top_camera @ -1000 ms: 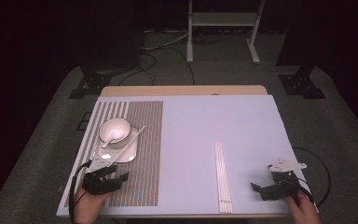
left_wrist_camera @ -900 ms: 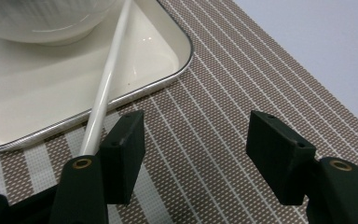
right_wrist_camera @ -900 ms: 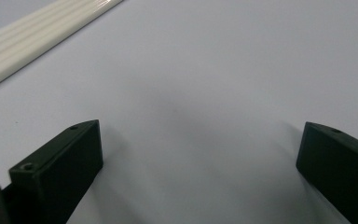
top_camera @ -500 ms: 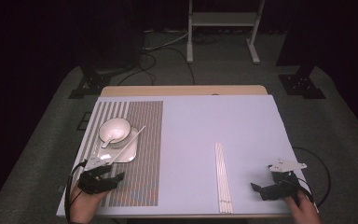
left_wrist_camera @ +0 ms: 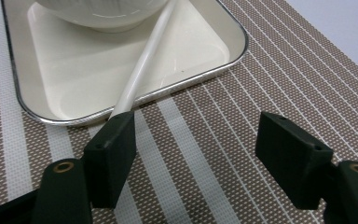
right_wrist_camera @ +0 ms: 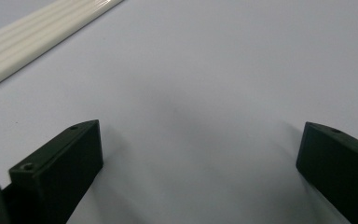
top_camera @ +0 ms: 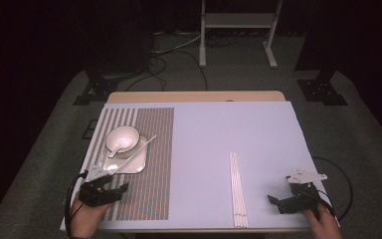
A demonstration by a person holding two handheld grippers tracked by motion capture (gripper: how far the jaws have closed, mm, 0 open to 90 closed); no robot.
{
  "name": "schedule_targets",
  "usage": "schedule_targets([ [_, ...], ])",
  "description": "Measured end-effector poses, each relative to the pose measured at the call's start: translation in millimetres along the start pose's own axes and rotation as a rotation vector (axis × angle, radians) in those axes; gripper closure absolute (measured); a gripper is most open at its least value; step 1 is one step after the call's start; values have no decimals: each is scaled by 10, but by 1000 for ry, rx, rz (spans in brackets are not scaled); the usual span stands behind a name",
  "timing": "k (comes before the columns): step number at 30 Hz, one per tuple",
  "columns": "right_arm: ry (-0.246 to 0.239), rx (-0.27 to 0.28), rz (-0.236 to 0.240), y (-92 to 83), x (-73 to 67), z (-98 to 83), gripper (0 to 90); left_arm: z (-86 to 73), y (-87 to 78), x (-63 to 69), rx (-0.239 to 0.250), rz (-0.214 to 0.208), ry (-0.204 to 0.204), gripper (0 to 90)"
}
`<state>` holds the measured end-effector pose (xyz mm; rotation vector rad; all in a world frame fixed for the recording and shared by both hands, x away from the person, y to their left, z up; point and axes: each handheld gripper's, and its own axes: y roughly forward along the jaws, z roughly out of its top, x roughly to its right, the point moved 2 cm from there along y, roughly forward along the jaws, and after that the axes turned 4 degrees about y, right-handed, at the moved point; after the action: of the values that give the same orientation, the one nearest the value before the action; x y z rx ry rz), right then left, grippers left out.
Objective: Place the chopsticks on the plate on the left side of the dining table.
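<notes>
The left gripper (top_camera: pixel 110 188) sits low over the striped mat (top_camera: pixel 151 164), just short of the near edge of the plate (top_camera: pixel 129 162). Its jaws have just been opening and now stand spread, with bare mat between them. From the left gripper view, the tip of a white stick (left_wrist_camera: pixel 142 65) ends right at the left-hand jaw; whether it touches that jaw I cannot tell. The stick lies slanted across the plate's rim (left_wrist_camera: pixel 177 84) and up past the bowl (left_wrist_camera: pixel 102 11). In the high view the bowl (top_camera: pixel 122 138) stands on the far part of the plate, with a spoon (top_camera: pixel 115 149) in it.

Well apart on the other side, the right gripper (top_camera: pixel 283 203) rests near the table's (top_camera: pixel 258 129) front edge, jaws spread wide over bare surface, nothing between them. A bundle of white sticks (top_camera: pixel 238 189) lies just to its left, running straight away from the person. In the right gripper view those sticks (right_wrist_camera: pixel 42 32) cross the upper left corner.
</notes>
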<state>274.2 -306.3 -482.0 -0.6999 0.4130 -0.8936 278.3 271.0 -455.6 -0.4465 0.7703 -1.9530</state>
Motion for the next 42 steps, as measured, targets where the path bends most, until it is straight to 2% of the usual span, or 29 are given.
schedule_targets([
  [7,0,0,0,0,0,0,0,-6,-12,-45,13,21,-20,201],
  [18,0,0,0,0,0,0,0,-31,-18,-155,13,42,-39,170],
  [29,0,0,0,0,0,0,0,-27,13,-251,6,69,-54,101],
  [42,0,0,0,0,0,0,0,-19,21,-358,8,83,-71,100],
])
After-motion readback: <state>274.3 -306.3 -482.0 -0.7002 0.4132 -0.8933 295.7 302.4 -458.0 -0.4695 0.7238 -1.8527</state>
